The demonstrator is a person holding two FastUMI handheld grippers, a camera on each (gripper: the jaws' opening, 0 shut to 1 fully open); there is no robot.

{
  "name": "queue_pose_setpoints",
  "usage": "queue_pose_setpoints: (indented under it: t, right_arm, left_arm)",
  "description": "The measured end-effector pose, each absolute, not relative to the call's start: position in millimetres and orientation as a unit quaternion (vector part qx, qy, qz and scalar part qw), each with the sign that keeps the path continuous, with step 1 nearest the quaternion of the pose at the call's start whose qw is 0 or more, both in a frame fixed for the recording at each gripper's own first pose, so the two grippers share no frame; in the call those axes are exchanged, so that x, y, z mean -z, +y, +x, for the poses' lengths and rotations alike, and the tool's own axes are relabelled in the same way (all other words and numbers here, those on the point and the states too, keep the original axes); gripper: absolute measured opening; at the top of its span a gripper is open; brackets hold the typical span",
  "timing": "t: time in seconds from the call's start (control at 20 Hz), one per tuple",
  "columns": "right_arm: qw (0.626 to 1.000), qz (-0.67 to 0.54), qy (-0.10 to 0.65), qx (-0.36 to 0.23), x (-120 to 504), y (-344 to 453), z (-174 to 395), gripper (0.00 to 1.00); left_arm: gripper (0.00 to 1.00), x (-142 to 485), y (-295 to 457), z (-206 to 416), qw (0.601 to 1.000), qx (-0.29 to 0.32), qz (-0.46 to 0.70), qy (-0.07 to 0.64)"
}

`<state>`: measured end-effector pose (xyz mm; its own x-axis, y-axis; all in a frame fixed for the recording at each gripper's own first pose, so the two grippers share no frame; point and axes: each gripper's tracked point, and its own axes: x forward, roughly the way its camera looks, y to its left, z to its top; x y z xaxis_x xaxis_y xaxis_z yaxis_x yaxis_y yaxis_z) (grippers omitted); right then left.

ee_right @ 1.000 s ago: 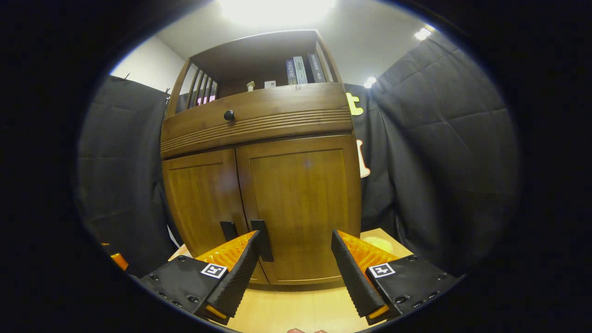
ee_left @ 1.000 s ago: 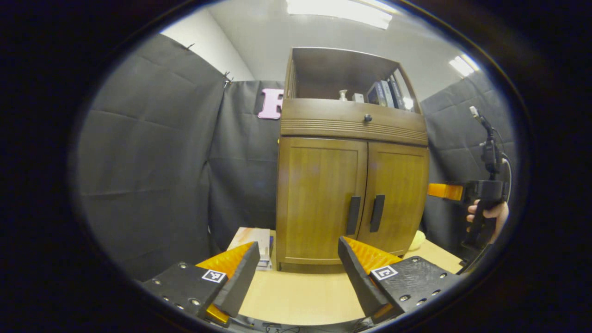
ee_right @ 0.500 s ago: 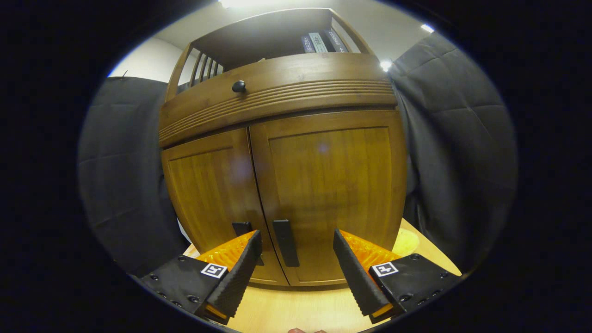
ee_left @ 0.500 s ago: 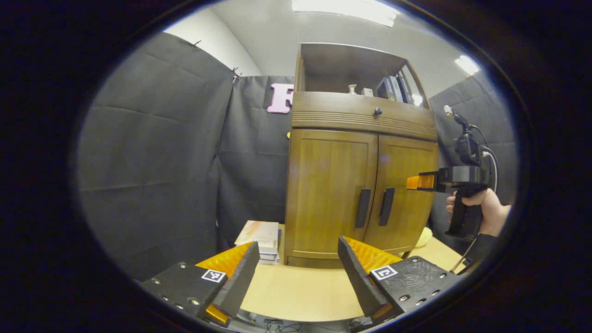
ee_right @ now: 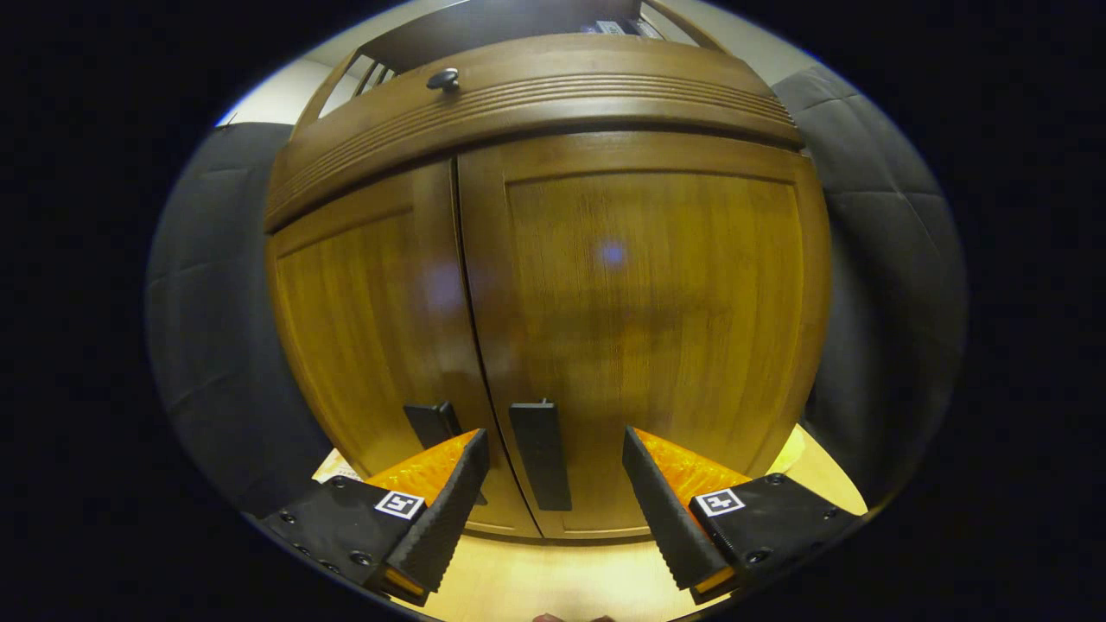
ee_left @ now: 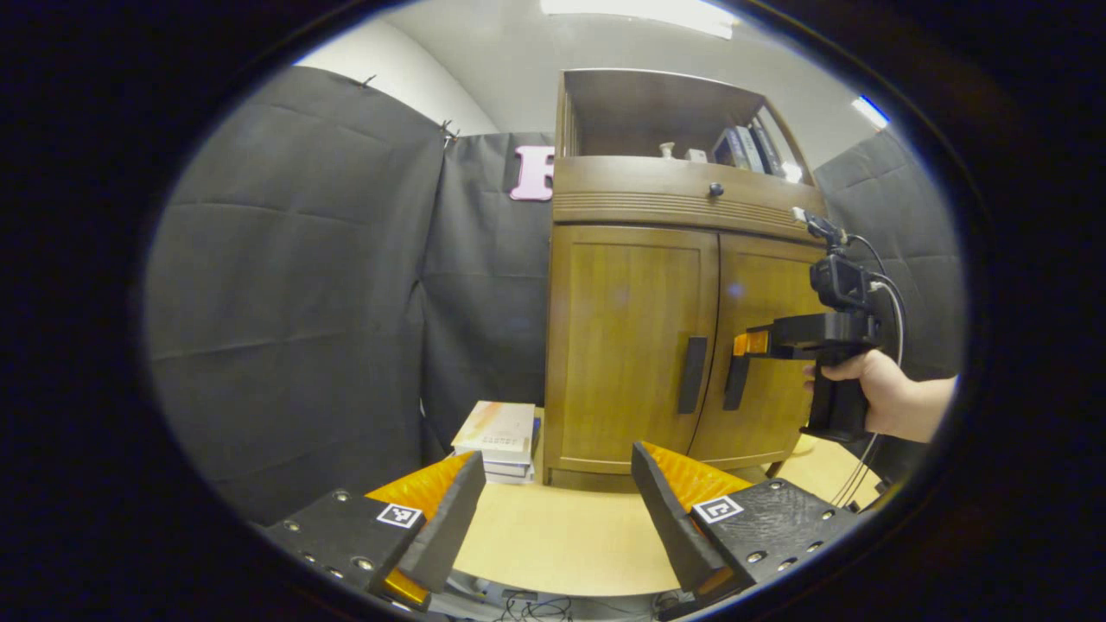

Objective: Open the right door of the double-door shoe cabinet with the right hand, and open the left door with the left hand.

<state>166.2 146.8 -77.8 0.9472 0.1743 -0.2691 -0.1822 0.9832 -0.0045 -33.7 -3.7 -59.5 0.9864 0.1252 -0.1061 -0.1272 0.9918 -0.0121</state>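
Note:
A brown wooden shoe cabinet (ee_left: 639, 259) stands on the light table (ee_left: 553, 536), both doors shut. In the left gripper view, the left door (ee_left: 626, 333) and right door (ee_left: 773, 345) each carry a dark vertical handle. My left gripper (ee_left: 553, 510) stands open well in front of the cabinet, nothing between its fingers. My right gripper (ee_left: 752, 343), held by a hand (ee_left: 873, 389), reaches up to the right door's handle (ee_left: 735, 382). In the right gripper view, my right gripper (ee_right: 553, 497) is open and close to the doors, with the right door's handle (ee_right: 541, 453) between its fingers.
A stack of books (ee_left: 501, 436) lies on the table left of the cabinet. The cabinet has a drawer with a dark knob (ee_left: 715, 189) and an open shelf holding books (ee_left: 745, 149). Black cloth walls the booth on both sides.
My right gripper has moved in toward the cabinet until the right door's handle sits between its fingers. My left gripper has drifted slightly left and back, staying open.

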Motion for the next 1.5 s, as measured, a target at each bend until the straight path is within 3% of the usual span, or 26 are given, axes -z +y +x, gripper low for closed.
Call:
queue_pose_setpoints:
  t: [0.35,0.45,0.55,0.65,0.7,0.75,0.9,1.0,1.5]
  right_arm:
    - [0.983,-0.035,0.156,-0.092,103,157,190,0.98]
    - [0.982,-0.033,0.158,-0.094,102,160,194,0.89]
    - [0.981,-0.033,0.163,-0.097,105,161,198,0.71]
    - [0.980,-0.032,0.163,-0.106,104,166,197,0.45]
    - [0.981,-0.038,0.162,-0.104,107,164,196,0.43]
    - [0.981,-0.046,0.156,-0.104,108,164,198,0.34]
    - [0.981,-0.049,0.155,-0.108,108,164,199,0.38]
    - [0.980,-0.048,0.157,-0.112,108,165,198,0.28]
    - [0.980,-0.042,0.148,-0.123,106,156,166,0.27]
  left_arm:
    - [1.00,58,5,-21,0.994,-0.091,-0.031,0.046]
    - [1.00,56,6,-20,0.994,-0.095,-0.036,0.042]
    - [1.00,54,7,-18,0.994,-0.098,-0.038,0.036]
    - [1.00,56,6,-17,0.994,-0.098,-0.036,0.038]
    - [1.00,57,7,-18,0.994,-0.098,-0.033,0.040]
    - [1.00,58,6,-20,0.994,-0.097,-0.029,0.042]
    - [1.00,58,5,-21,0.994,-0.095,-0.018,0.044]
    - [1.00,57,3,-21,0.995,-0.091,-0.017,0.044]
    - [1.00,55,-5,-33,0.997,-0.071,-0.005,0.043]
